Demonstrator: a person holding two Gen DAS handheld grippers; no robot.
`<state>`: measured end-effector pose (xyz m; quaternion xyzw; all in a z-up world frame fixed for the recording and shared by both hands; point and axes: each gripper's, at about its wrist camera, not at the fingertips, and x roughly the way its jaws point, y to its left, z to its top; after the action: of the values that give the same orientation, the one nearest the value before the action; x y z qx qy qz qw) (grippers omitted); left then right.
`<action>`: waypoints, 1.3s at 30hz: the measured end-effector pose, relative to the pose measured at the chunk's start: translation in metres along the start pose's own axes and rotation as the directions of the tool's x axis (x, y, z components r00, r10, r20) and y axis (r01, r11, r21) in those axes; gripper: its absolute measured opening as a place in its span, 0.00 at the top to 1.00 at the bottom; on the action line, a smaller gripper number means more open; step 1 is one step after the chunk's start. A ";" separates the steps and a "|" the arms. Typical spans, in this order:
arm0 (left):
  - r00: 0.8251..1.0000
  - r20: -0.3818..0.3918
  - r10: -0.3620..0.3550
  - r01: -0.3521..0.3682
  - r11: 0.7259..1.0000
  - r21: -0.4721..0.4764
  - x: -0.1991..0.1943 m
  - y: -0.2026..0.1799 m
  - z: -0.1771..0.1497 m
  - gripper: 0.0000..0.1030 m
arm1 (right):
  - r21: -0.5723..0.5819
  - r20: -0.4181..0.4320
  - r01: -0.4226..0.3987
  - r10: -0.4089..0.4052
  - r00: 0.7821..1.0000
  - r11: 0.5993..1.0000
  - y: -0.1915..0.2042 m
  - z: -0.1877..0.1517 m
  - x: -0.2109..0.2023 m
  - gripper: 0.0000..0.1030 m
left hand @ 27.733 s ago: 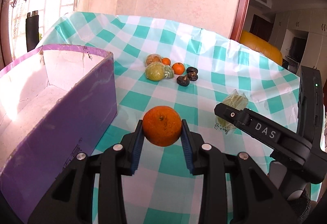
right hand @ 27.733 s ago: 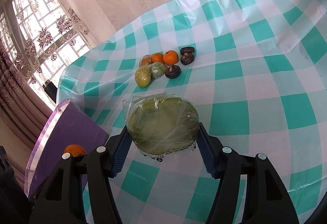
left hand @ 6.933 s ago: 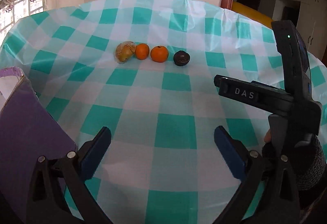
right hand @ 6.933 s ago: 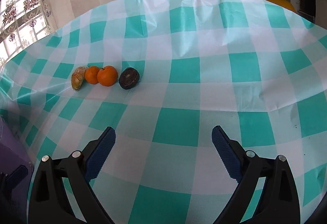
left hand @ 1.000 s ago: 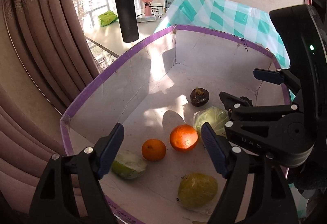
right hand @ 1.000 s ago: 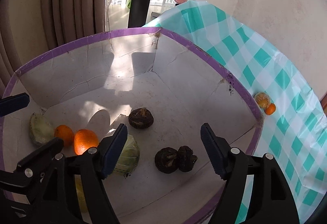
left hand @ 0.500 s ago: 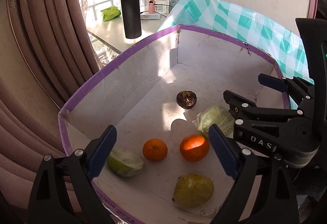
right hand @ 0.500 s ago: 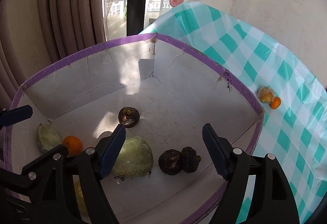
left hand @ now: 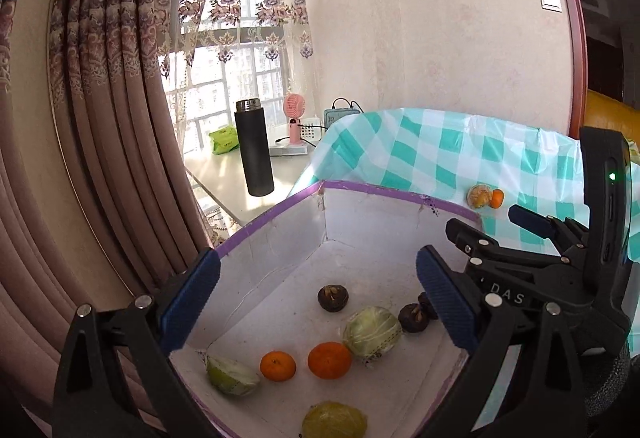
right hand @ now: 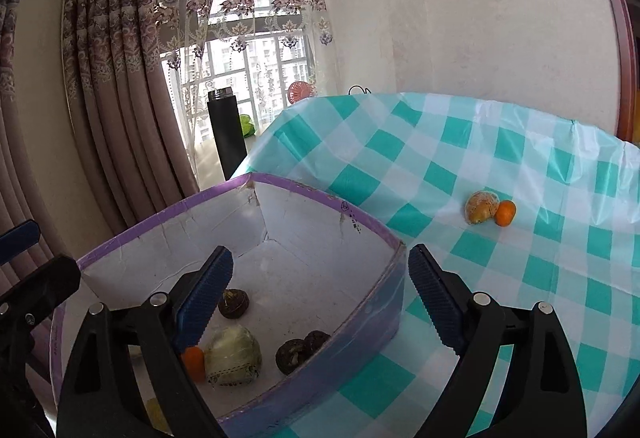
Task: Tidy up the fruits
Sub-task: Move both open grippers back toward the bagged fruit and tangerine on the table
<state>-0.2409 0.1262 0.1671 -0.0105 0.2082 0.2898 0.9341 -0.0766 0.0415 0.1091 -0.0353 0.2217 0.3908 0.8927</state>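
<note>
Spreading wide and still opening, the left gripper (left hand: 318,304) has nothing between its blue pads; the right gripper (right hand: 320,296) is opening too, and is just as empty. Neither pad presses on any fruit, which fits two tools hanging above the box (left hand: 394,194) with their loads set down.

Below and ahead of the left fingertips, on the white floor of the box, lie a dark round fruit (left hand: 333,298), a wrapped green fruit (left hand: 372,332), two oranges (left hand: 329,360) side by side, and a cut green piece (left hand: 232,380) near the corner. A yellow-green fruit (left hand: 334,420) sits closest in, under the gripper. Two more dark fruits (right hand: 302,352) rest against the wall below the right gripper's span. They are loosely scattered, likely because they were dropped rather than arranged.

Beyond the right fingertips, out on the checked tablecloth (right hand: 520,270), a wrapped pale fruit (right hand: 482,207) touches a small orange (right hand: 505,213); these look like the last two to fetch.

Room is generous: the box is open-topped, its purple rim sits between the right fingers and the cloth, and the cloth between box and remaining fruit is bare. The right pad hangs near the box's near corner, so that edge is the one to clear. A curtain and a black flask (left hand: 254,146) stand well beyond the box.
</note>
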 end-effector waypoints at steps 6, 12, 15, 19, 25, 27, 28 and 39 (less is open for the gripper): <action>0.918 0.215 -0.333 0.300 0.938 0.173 -0.034 -0.079 -0.007 0.02 | 0.124 -0.019 0.154 -0.152 0.988 0.980 -0.084 -0.012 -0.010 0.16; 0.835 0.043 -0.549 0.531 0.823 0.201 -0.002 -0.156 -0.025 0.02 | 0.164 -0.108 0.372 -0.359 0.927 0.914 -0.163 -0.038 -0.013 0.16; 0.824 -0.080 -0.561 0.566 0.804 0.181 0.033 -0.187 -0.038 0.02 | 0.179 -0.154 0.444 -0.420 0.894 0.878 -0.196 -0.049 -0.012 0.16; 0.827 -0.255 -0.502 0.549 0.818 0.173 0.091 -0.224 -0.056 0.02 | 0.218 -0.210 0.497 -0.457 0.864 0.840 -0.229 -0.057 -0.005 0.16; 0.850 -0.349 -0.394 0.477 0.858 0.192 0.150 -0.258 -0.069 0.02 | 0.240 -0.257 0.535 -0.478 0.840 0.810 -0.257 -0.054 0.011 0.16; 0.845 -0.381 -0.376 0.466 0.867 0.176 0.166 -0.265 -0.067 0.02 | 0.215 -0.274 0.537 -0.478 0.835 0.816 -0.262 -0.052 0.020 0.16; 0.839 -0.391 -0.379 0.467 0.869 0.160 0.173 -0.267 -0.065 0.02 | 0.209 -0.287 0.533 -0.469 0.835 0.820 -0.264 -0.051 0.026 0.16; 0.784 -0.420 -0.457 0.494 0.869 -0.022 0.209 -0.267 -0.049 0.02 | 0.148 -0.317 0.375 -0.315 0.895 0.915 -0.284 -0.025 0.089 0.23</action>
<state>0.0418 0.0092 0.0128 -0.0817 0.4036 0.0266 0.9109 0.1697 -0.1000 0.0177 -0.0383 0.3779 0.1913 0.9050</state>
